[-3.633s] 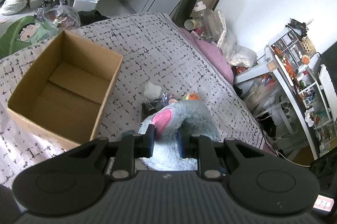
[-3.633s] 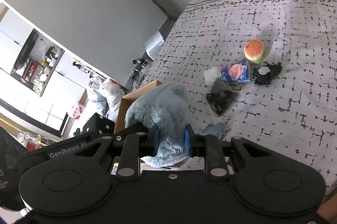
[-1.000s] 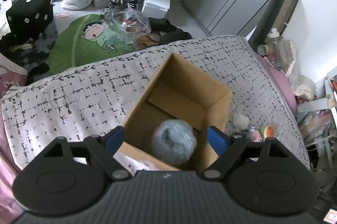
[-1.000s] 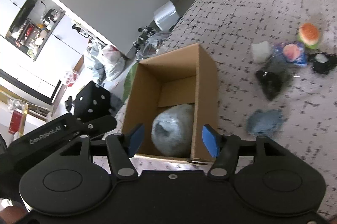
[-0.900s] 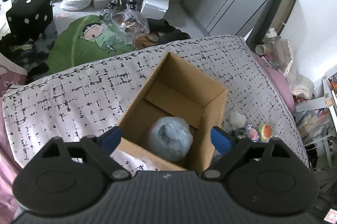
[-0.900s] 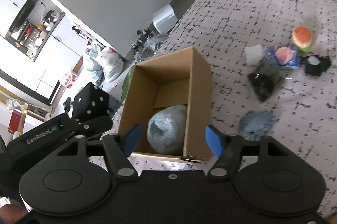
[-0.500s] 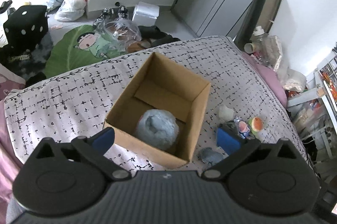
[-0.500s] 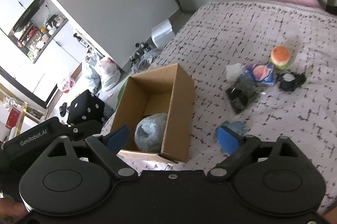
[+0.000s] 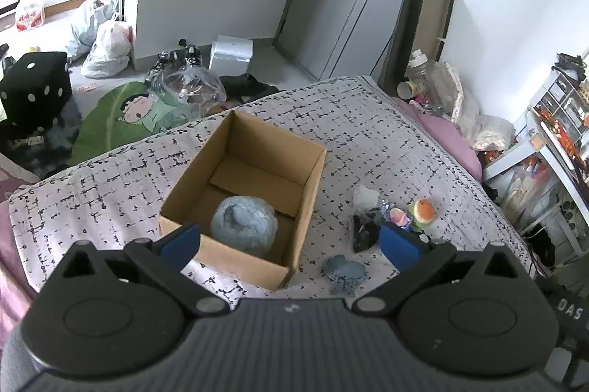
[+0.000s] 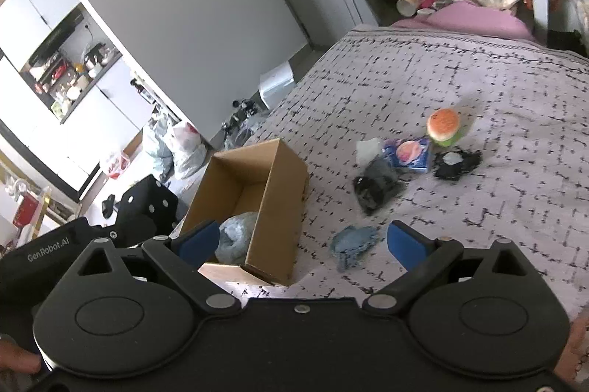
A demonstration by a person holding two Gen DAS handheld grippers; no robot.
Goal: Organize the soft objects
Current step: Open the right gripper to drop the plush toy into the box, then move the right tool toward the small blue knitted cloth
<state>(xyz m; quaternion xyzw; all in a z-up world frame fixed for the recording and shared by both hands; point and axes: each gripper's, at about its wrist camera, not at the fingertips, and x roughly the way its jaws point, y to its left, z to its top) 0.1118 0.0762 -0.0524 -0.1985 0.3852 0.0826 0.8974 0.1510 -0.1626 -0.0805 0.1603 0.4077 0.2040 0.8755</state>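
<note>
Reaching next for the blue cloth [image 9: 344, 272] beside the box [image 9: 313, 178], both grippers [image 9: 289, 241] [image 10: 300, 241], fingers spread, should descend squarely.

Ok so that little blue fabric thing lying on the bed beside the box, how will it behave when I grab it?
The blue fabric piece lies flat and crumpled, so it will probably flop and drape. It looks thin, likely very light. Not apt to roll.

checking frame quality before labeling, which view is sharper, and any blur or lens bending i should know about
Left wrist view: sharp, the cardboard box and blue plush crisp, walls bowed by the fisheye. Right wrist view: softer, the burger toy and black pouch smeared, as by motion; the doorway edges curve strongly.
</note>
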